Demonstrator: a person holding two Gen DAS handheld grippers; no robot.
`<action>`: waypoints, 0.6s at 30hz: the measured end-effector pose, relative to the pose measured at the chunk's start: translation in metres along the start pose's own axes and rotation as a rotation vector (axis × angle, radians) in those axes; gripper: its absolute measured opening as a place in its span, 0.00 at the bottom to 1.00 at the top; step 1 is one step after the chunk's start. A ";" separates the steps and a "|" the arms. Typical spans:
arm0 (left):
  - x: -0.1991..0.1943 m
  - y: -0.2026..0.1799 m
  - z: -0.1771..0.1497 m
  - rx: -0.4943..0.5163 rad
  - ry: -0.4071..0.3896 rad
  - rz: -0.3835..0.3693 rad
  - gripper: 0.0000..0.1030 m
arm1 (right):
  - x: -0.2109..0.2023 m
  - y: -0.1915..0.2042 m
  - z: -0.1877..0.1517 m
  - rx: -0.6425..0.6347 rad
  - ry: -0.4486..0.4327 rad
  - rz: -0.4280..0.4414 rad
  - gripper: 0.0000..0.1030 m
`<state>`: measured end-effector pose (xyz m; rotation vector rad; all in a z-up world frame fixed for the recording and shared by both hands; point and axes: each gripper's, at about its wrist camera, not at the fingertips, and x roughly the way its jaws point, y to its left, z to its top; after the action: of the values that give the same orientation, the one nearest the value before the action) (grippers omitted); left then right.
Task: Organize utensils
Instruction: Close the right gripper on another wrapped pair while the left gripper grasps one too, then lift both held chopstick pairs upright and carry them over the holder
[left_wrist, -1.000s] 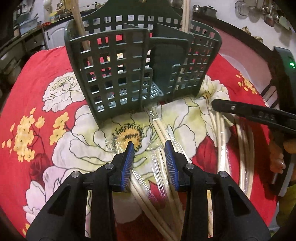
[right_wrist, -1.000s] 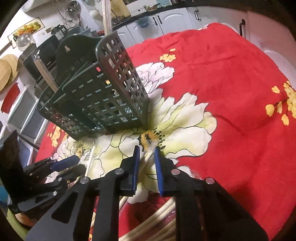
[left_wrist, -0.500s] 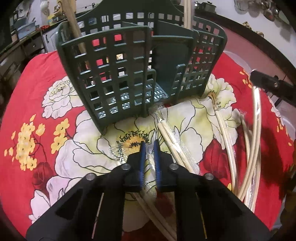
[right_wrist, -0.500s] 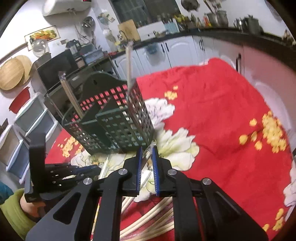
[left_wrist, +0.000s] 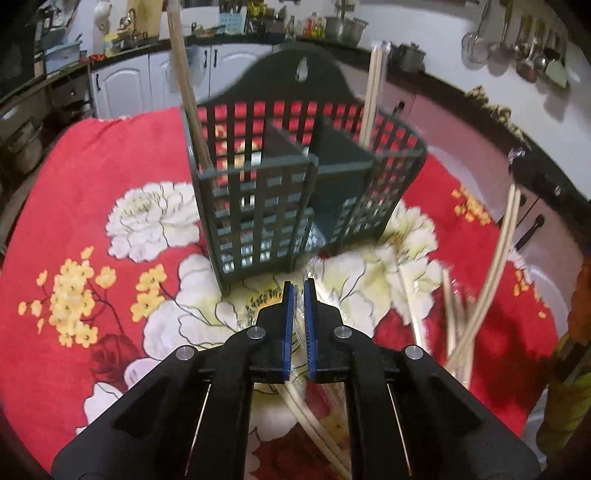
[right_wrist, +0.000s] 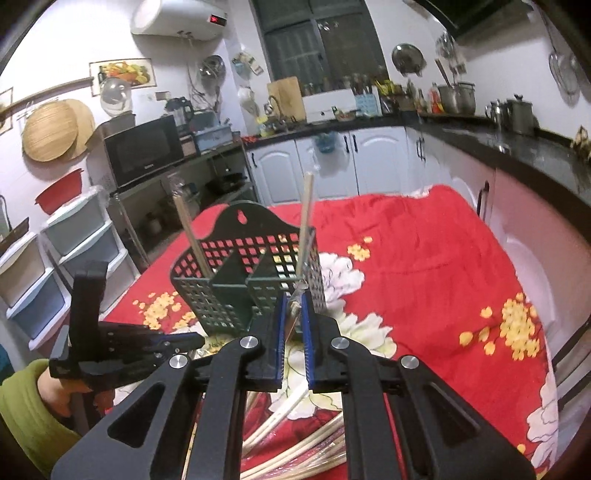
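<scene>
A dark green lattice utensil holder (left_wrist: 295, 192) stands on the red flowered cloth, also in the right wrist view (right_wrist: 243, 280). A wooden stick (left_wrist: 184, 92) leans in its left compartment and wrapped chopsticks (left_wrist: 373, 85) in its right. My left gripper (left_wrist: 299, 295) is shut on a plastic-wrapped chopstick pair (left_wrist: 314, 424), held just in front of the holder. My right gripper (right_wrist: 291, 314) is shut on another wrapped chopstick pair (right_wrist: 280, 413), lifted; it hangs at the right in the left wrist view (left_wrist: 495, 266).
Several more wrapped chopsticks (right_wrist: 306, 446) lie on the cloth (right_wrist: 424, 266) below my right gripper. Kitchen cabinets (right_wrist: 332, 162), a dark counter (right_wrist: 517, 147) and plastic drawers (right_wrist: 37, 280) surround the table.
Both grippers closed on wrapped chopsticks and rose from the cloth. The right one lifted much higher and now looks down on the holder.
</scene>
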<state>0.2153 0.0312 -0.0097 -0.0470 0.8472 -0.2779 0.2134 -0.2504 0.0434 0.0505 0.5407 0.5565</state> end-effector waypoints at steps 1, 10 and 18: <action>-0.003 -0.001 0.002 0.001 -0.010 -0.002 0.03 | -0.003 0.002 0.001 -0.007 -0.007 0.002 0.08; -0.038 -0.025 0.015 0.016 -0.119 -0.032 0.03 | -0.024 0.014 0.013 -0.055 -0.068 0.005 0.07; -0.066 -0.041 0.033 0.037 -0.204 -0.063 0.02 | -0.040 0.024 0.023 -0.094 -0.119 0.015 0.06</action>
<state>0.1897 0.0061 0.0669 -0.0667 0.6385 -0.3418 0.1852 -0.2481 0.0868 -0.0016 0.3976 0.5888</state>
